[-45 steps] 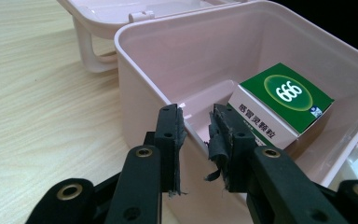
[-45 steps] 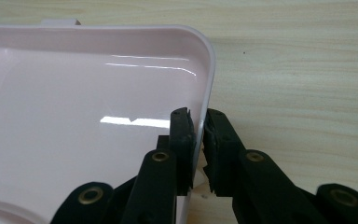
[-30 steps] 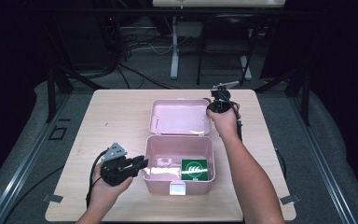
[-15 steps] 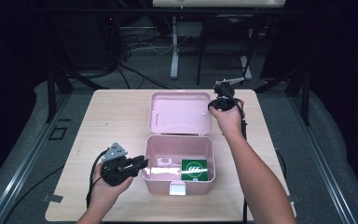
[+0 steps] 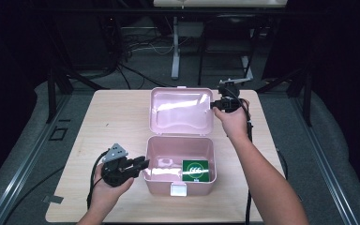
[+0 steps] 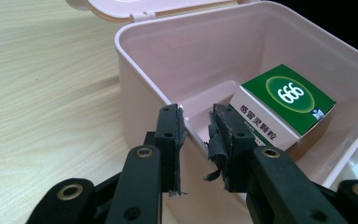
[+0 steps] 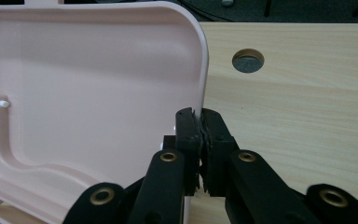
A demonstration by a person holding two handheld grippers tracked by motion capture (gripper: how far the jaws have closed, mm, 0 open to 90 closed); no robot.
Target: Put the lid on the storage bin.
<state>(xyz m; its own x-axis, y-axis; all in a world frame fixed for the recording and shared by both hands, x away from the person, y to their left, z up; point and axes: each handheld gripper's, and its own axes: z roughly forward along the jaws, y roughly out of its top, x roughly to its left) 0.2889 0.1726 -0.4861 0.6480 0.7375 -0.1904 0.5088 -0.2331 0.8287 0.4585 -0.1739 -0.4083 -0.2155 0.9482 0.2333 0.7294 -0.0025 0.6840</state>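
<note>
Right now a pale wooden table (image 5: 122, 122) stands on grey floor in a dim room, cables and a stand's legs (image 5: 176, 56) behind it in shadow. On it sits a pink box (image 5: 154, 180) — its lid (image 5: 180, 112) thrown back. The left gripper (image 5: 143, 164) is clamped on the box's left wall; the right gripper (image 5: 214, 105) pinches the lid's right edge. A green carton (image 5: 195, 169) lies inside the box — at its right. A round hole (image 7: 248, 60) is cut in the tabletop.

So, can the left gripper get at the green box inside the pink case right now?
Probably not yet: the left gripper is shut on the pink case wall. Nothing covers the green box, so after releasing it could likely reach in.
</note>
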